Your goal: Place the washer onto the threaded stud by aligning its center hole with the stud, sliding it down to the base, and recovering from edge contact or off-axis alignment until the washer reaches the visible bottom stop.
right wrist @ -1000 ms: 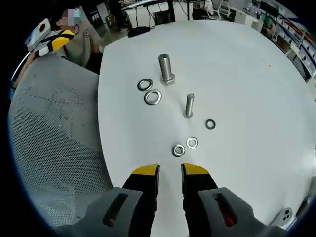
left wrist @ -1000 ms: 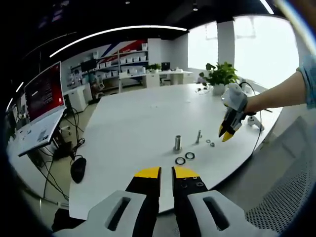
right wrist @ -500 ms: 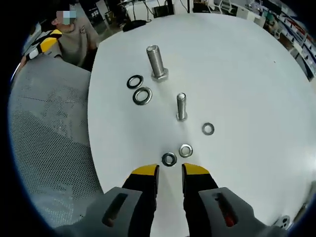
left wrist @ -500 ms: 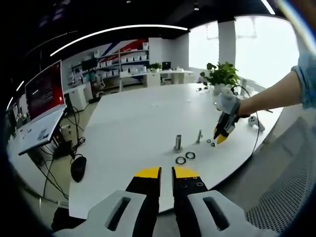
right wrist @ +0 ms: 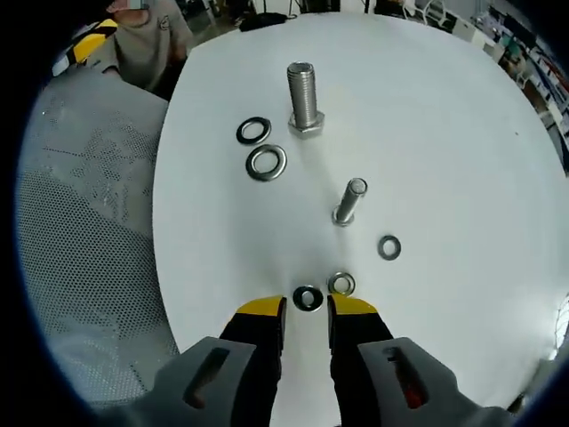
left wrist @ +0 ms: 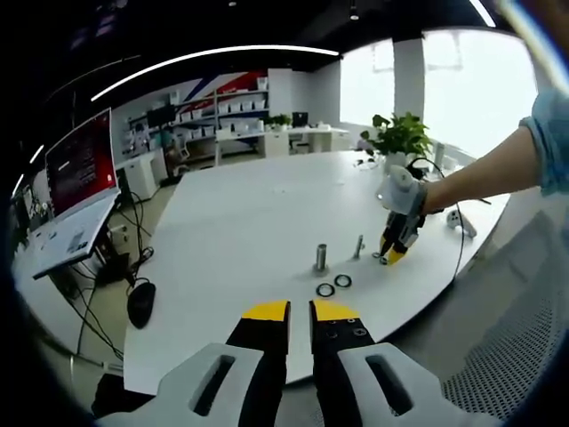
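- Closing in: right claw [right wrist: 307,311] has dropped toward the bench [right wrist: 462,133] over the last second; its tips now sit just short of the small washer [right wrist: 308,298], jaws narrowly apart, nothing held.
- Second small washer [right wrist: 341,284] lies just beside it; thin stud [right wrist: 348,201] stands beyond, bare.
- Pick looks imminent; placement not started.
- Left claw [left wrist: 300,313] hangs back off the bench edge, slightly apart, empty.

White table [left wrist: 249,222], two upright studs [left wrist: 321,257], right gripper [left wrist: 395,253] beside them, washers apparently nearby.
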Available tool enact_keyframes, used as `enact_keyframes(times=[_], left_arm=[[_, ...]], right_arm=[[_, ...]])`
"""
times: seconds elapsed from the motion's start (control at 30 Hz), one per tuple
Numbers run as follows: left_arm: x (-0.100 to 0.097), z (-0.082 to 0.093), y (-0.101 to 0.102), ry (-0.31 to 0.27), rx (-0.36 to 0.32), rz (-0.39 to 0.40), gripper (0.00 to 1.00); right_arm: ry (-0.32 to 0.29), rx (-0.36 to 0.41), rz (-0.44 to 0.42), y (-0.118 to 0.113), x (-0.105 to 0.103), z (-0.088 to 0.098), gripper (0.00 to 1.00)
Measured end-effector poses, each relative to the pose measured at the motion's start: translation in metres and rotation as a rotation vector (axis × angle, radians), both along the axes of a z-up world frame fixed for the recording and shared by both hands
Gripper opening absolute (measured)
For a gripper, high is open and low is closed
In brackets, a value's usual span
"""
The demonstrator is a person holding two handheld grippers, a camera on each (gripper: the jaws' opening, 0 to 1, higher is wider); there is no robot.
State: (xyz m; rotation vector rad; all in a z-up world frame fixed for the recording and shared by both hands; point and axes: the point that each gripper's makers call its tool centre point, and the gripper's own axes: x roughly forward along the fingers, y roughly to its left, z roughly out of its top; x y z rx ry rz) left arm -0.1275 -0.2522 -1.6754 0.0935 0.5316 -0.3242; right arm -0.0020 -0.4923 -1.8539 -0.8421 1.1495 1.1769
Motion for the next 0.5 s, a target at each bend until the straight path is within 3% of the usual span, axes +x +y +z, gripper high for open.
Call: enact_keyframes(times=[0.23, 0.5], left_arm=[[0.0, 0.0, 0.0002, 0.0, 0.0, 0.001, 0.06], [-0.0001, -0.0002, 0.0003, 0.001, 0.0, 0.002, 0.06]], right_arm=[[-0.071, -0.048, 0.074, -0.0019, 0.0055, -0.0013, 0.16], [-0.072, -0.05, 0.099, -0.0032, 0.0045, -0.0012, 0.16]])
